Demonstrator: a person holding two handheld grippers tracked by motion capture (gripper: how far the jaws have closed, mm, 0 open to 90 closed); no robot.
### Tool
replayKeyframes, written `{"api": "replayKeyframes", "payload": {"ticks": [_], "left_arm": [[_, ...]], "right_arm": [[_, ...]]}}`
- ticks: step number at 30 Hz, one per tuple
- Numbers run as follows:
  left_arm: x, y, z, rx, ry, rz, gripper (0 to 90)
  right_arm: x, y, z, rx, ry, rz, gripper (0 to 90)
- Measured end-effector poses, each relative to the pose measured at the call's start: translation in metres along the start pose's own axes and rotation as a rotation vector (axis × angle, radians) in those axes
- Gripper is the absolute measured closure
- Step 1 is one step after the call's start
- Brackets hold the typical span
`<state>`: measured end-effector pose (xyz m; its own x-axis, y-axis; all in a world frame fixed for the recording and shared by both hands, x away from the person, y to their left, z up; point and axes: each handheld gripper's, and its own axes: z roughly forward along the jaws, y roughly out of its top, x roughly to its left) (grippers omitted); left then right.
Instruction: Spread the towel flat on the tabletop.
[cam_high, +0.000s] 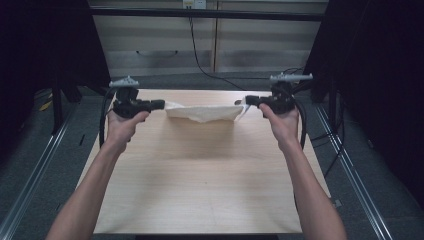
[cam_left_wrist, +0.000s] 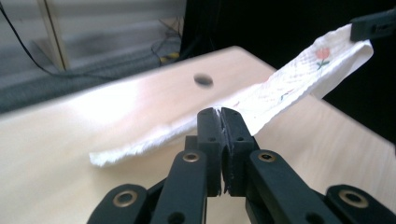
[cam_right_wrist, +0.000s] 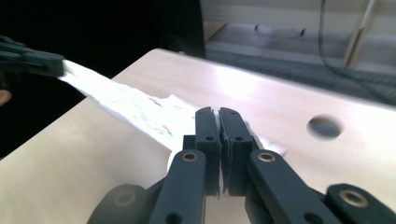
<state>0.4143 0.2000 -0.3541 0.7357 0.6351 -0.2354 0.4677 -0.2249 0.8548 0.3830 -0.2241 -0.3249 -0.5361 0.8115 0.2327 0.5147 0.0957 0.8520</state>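
A white paper towel (cam_high: 204, 112) with small printed flowers hangs stretched between my two grippers over the far part of the wooden table (cam_high: 200, 190). My left gripper (cam_high: 161, 104) is shut on the towel's left end, and my right gripper (cam_high: 248, 101) is shut on its right end. In the left gripper view the jaws pinch the towel (cam_left_wrist: 280, 91) at their tips (cam_left_wrist: 222, 113), and the other gripper (cam_left_wrist: 373, 24) holds the far corner. In the right gripper view the closed tips (cam_right_wrist: 218, 112) clamp the towel (cam_right_wrist: 135, 109), with the other gripper (cam_right_wrist: 32, 60) at its far end.
A round hole (cam_right_wrist: 325, 127) is cut in the tabletop near the far edge. Cabinets (cam_high: 210, 40) and a dangling black cable (cam_high: 197, 55) stand beyond the table. Metal rails (cam_high: 30, 170) run along both sides of it.
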Motion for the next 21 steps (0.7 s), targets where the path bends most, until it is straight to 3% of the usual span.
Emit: {"api": "replayKeyframes", "payload": {"ticks": [2, 4, 6, 7, 8, 9, 14, 16, 17, 21], "left_arm": [[-0.004, -0.022, -0.001, 0.01, -0.019, -0.02, 87.7], [-0.009, -0.038, -0.001, 0.029, -0.018, -0.006, 87.7], [-0.014, -0.055, 0.0, 0.069, -0.022, 0.017, 87.7], [-0.016, -0.063, -0.001, 0.072, -0.027, 0.014, 87.7], [-0.017, -0.07, -0.002, 0.08, -0.038, 0.009, 87.7], [-0.019, -0.079, -0.004, 0.084, -0.04, 0.007, 87.7], [-0.029, -0.097, -0.013, 0.087, -0.068, 0.004, 87.7], [-0.034, -0.106, -0.014, 0.095, -0.066, 0.003, 87.7], [-0.037, -0.111, -0.015, 0.099, -0.063, 0.007, 87.7], [-0.047, -0.129, -0.018, 0.125, -0.064, 0.016, 87.7]], "right_arm": [[0.002, -0.019, -0.001, 0.019, 0.016, 0.006, 87.2], [0.005, -0.042, -0.002, 0.044, 0.026, 0.014, 87.2], [0.009, -0.061, -0.002, 0.069, 0.009, -0.011, 87.2], [0.011, -0.075, -0.003, 0.078, 0.039, 0.009, 87.2], [0.011, -0.075, -0.003, 0.078, 0.039, 0.009, 87.2], [0.016, -0.087, -0.004, 0.104, 0.04, -0.011, 87.2], [0.025, -0.108, -0.012, 0.098, 0.075, -0.001, 87.1], [0.025, -0.123, -0.014, 0.1, 0.081, 0.004, 87.0], [0.025, -0.139, -0.013, 0.116, 0.094, 0.028, 87.1], [0.032, -0.16, -0.016, 0.136, 0.1, 0.018, 86.9]]}}
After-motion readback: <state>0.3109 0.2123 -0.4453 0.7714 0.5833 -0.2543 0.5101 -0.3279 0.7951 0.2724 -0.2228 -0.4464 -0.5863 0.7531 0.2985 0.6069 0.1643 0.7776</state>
